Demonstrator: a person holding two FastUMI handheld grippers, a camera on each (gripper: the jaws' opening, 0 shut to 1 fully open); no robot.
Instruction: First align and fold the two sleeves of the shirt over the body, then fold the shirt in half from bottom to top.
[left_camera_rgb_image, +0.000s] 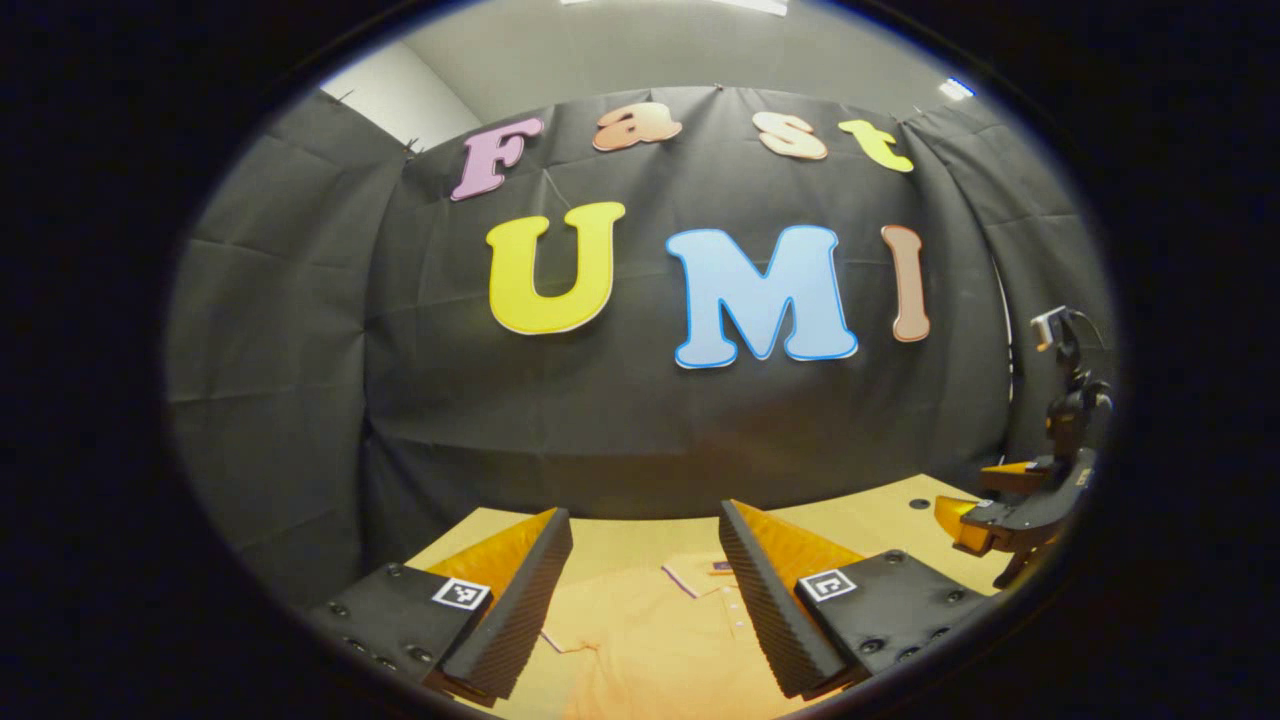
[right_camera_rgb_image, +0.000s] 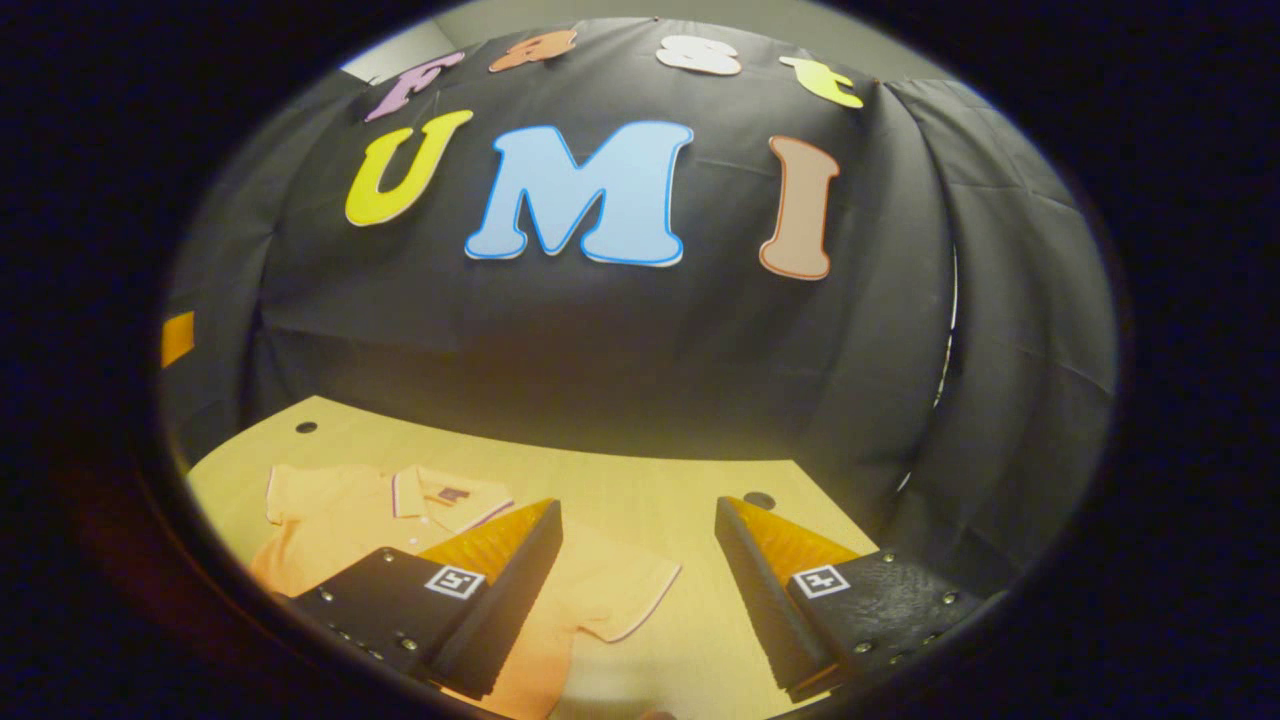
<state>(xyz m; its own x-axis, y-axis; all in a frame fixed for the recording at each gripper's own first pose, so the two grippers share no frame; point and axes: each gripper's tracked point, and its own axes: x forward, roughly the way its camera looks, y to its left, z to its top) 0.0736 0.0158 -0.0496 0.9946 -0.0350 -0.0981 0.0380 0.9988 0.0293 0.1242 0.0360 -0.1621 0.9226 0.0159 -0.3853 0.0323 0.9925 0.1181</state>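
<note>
An orange polo shirt (left_camera_rgb_image: 640, 640) with a pale-trimmed collar lies flat on the wooden table (left_camera_rgb_image: 850, 525). In the left gripper view my left gripper (left_camera_rgb_image: 645, 530) hovers open above the shirt's chest, collar (left_camera_rgb_image: 690, 578) between its fingers. In the right gripper view the same shirt (right_camera_rgb_image: 340, 515) lies to the lower left, its right sleeve (right_camera_rgb_image: 620, 590) spread out on the table. My right gripper (right_camera_rgb_image: 640, 515) stands open above that sleeve's edge, holding nothing. The right gripper (left_camera_rgb_image: 1010, 515) also appears at the far right of the left gripper view, above the table.
The wooden table (right_camera_rgb_image: 640, 480) runs back to the black cloth wall. Small round holes (right_camera_rgb_image: 758, 499) mark its surface near the back. Bare tabletop stretches right of the shirt.
</note>
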